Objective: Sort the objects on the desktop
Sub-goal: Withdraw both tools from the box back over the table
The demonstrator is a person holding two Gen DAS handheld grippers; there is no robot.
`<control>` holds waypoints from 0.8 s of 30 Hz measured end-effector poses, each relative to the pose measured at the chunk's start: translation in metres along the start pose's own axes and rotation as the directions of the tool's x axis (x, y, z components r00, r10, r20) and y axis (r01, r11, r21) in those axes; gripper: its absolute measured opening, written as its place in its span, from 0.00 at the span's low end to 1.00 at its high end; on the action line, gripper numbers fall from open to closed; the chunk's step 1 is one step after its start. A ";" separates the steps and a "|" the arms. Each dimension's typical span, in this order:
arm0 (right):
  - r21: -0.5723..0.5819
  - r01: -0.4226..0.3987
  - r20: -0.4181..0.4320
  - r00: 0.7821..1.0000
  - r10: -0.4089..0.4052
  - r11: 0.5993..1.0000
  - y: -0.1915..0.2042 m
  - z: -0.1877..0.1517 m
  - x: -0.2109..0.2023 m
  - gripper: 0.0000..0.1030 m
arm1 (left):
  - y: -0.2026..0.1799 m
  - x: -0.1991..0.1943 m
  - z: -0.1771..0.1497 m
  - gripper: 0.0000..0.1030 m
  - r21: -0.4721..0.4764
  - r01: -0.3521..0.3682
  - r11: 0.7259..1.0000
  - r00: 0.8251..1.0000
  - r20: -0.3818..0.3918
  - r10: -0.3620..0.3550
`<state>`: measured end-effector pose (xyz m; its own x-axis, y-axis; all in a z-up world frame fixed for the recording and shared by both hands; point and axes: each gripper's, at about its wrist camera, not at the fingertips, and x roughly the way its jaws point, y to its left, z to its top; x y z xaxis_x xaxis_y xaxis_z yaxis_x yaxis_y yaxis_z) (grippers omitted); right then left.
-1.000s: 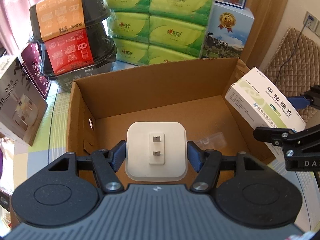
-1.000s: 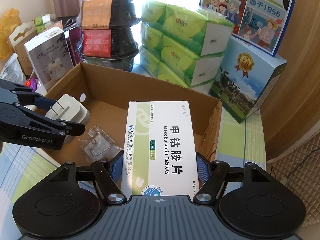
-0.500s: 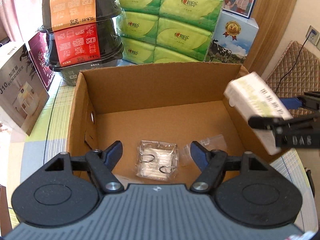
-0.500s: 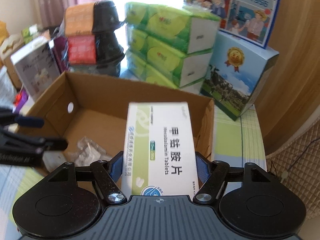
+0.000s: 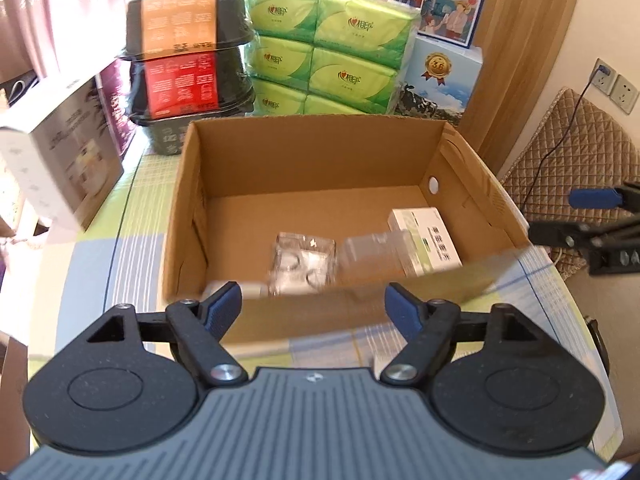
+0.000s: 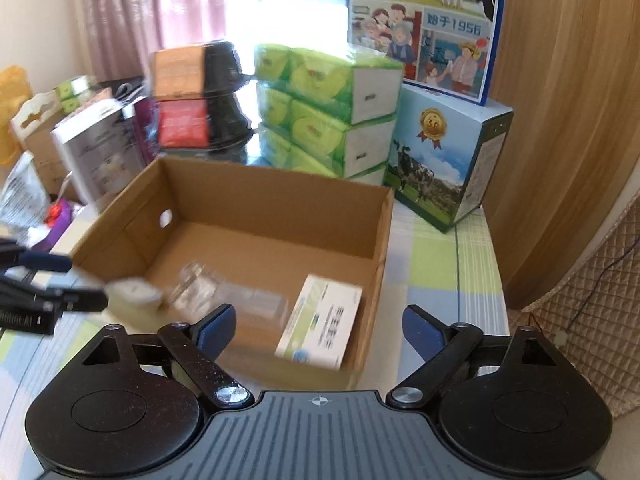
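Observation:
An open cardboard box (image 5: 320,122) stands in the middle of the table. On its floor lie a white and green tablet box (image 5: 424,240), clear plastic packets (image 5: 304,264) and a white charger plug (image 6: 134,292), which the near wall mostly hides in the left wrist view. My left gripper (image 5: 314,304) is open and empty, just outside the box's near wall. My right gripper (image 6: 318,316) is open too, held back from the box with the tablet box (image 6: 324,324) lying below and beyond it. Each gripper shows in the other's view: the right gripper (image 5: 556,216), the left gripper (image 6: 80,280).
Behind the box stand green tissue packs (image 5: 332,52), stacked black food bowls (image 5: 188,68) and a blue milk carton (image 6: 444,160). A grey appliance box (image 5: 60,152) stands at the left. A quilted chair (image 5: 580,148) is to the right of the table.
The left gripper let go of the white charger, the right one released the tablet box, and both things now lie in the cardboard box. Both grippers have drawn back.

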<state>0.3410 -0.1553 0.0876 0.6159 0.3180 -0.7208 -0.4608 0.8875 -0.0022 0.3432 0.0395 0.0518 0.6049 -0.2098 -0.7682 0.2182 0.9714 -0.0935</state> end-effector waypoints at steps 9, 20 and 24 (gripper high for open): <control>-0.052 -0.059 -0.025 0.998 0.057 0.997 0.024 -0.077 -0.066 0.98 | -0.015 -0.061 -0.066 0.90 -0.016 -0.010 1.000 1.000 -0.004 0.010; -0.097 -0.083 -0.044 0.996 0.079 0.992 0.047 -0.165 -0.120 0.98 | -0.048 -0.118 -0.147 0.98 0.030 -0.002 1.000 1.000 -0.007 0.002; -0.065 -0.093 -0.048 0.995 0.090 0.994 0.051 -0.192 -0.135 0.98 | -0.059 -0.125 -0.177 0.98 0.042 0.023 0.999 1.000 -0.015 -0.023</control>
<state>0.1111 -0.2168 0.0514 0.5408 0.3802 -0.7503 -0.5564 0.8307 0.0199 0.1188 0.0280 0.0413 0.5879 -0.2300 -0.7756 0.2642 0.9608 -0.0846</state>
